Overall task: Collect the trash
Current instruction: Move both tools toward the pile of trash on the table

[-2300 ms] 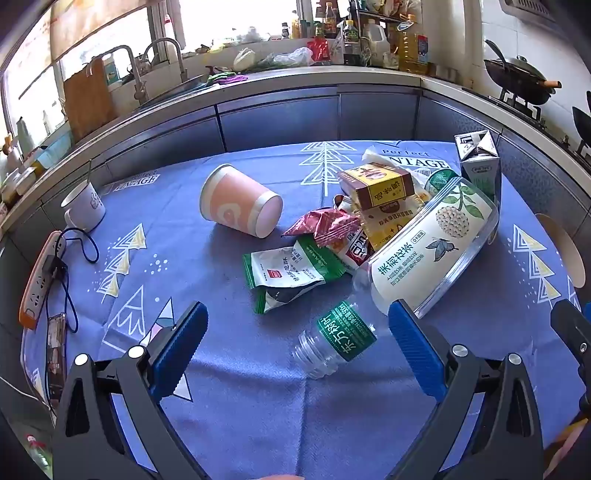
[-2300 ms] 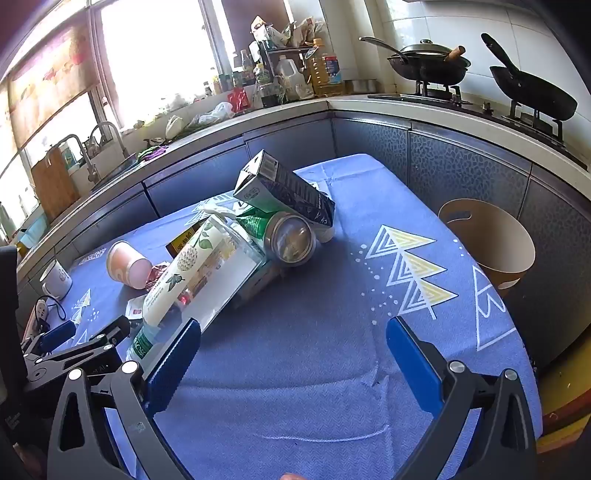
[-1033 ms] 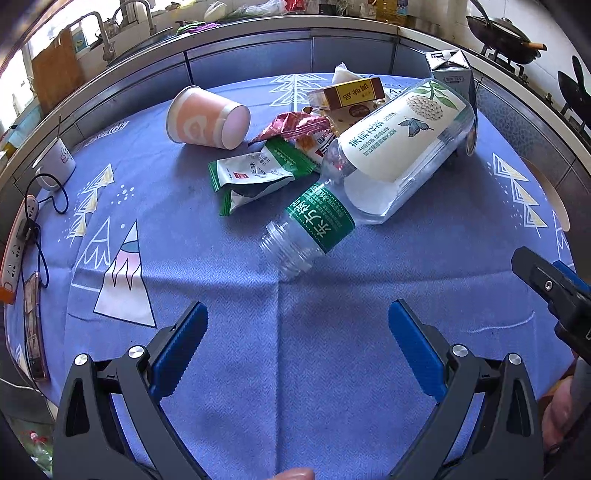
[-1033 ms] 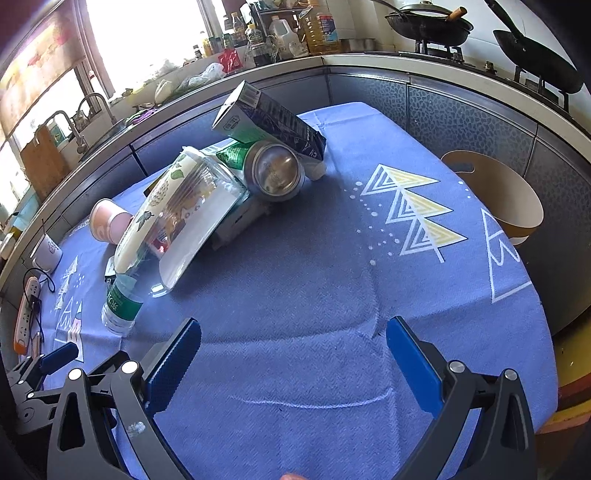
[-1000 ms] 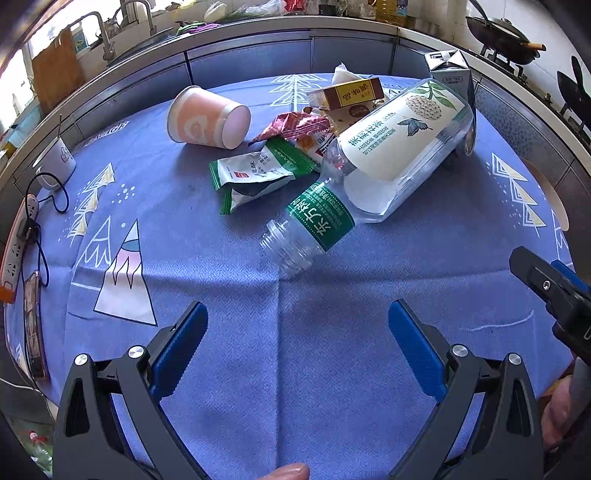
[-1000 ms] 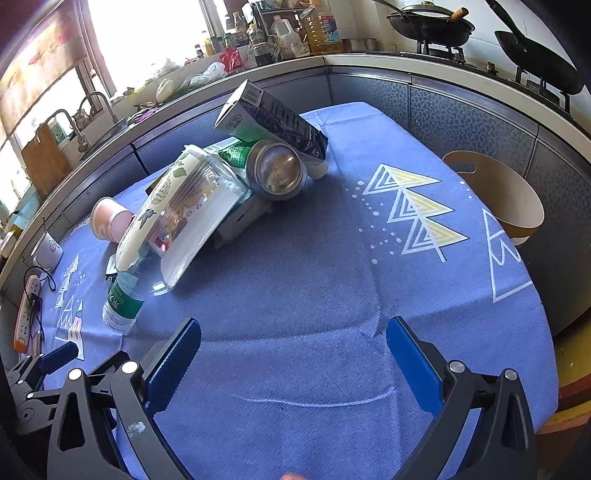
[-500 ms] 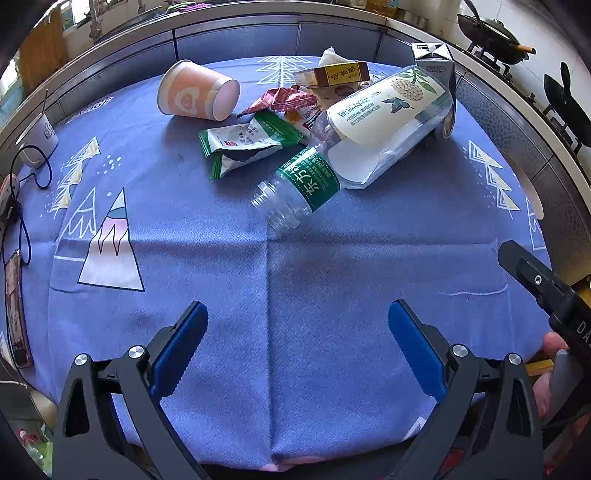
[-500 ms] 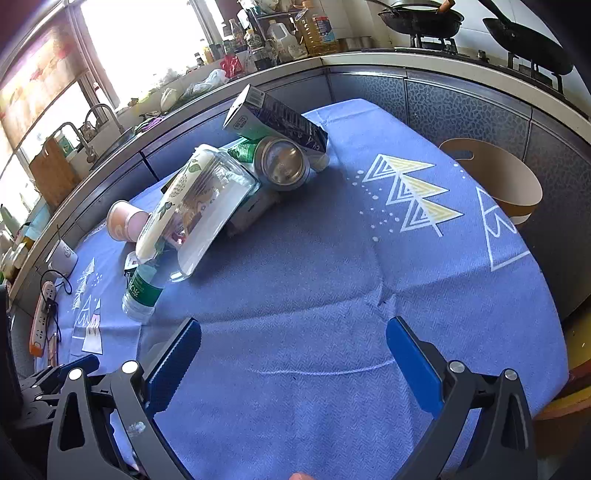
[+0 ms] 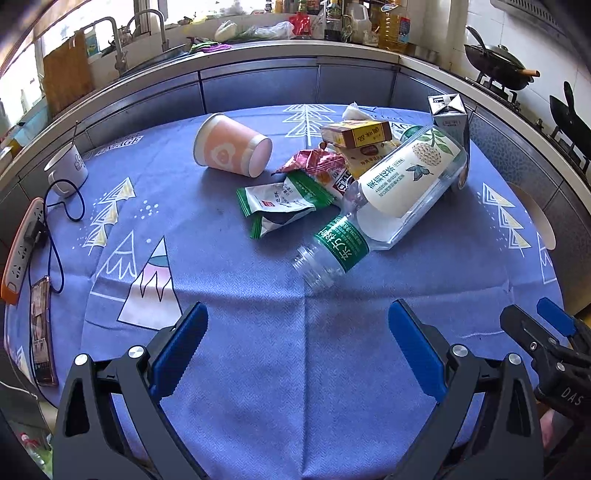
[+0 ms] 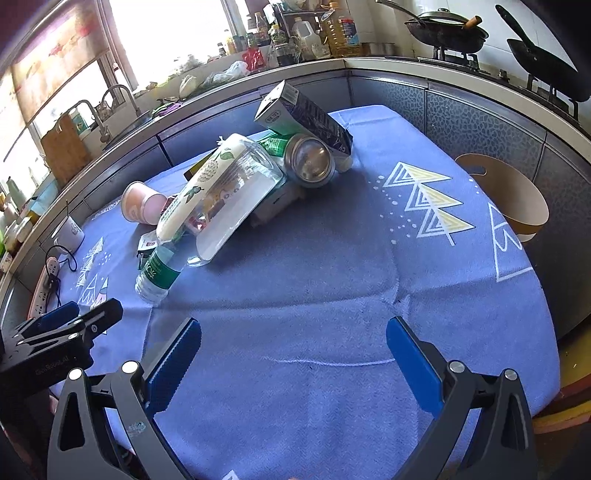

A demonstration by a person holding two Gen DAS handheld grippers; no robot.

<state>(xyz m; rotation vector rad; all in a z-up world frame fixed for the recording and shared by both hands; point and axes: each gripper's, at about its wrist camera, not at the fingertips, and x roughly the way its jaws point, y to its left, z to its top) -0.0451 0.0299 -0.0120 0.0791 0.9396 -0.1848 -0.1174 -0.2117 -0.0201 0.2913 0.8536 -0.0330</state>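
Tilted back up since half-second ago, trash nearer. Left gripper (image 9: 297,341), right gripper (image 10: 293,354) both spread, empty. Small bottle (image 9: 332,251): light, slick, crushable; grasp at labelled middle.

A home kitchen. A counter (image 9: 258,59) runs round the room with a sink tap (image 9: 147,22), oil bottles (image 10: 340,29) and woks (image 10: 443,29) on a gas stove.

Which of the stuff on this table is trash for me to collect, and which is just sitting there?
Trash: paper cup, green snack wrapper, small green-label bottle, large clear bottle, can, carton, yellow box.

Lying about: mug, power strip, phone.
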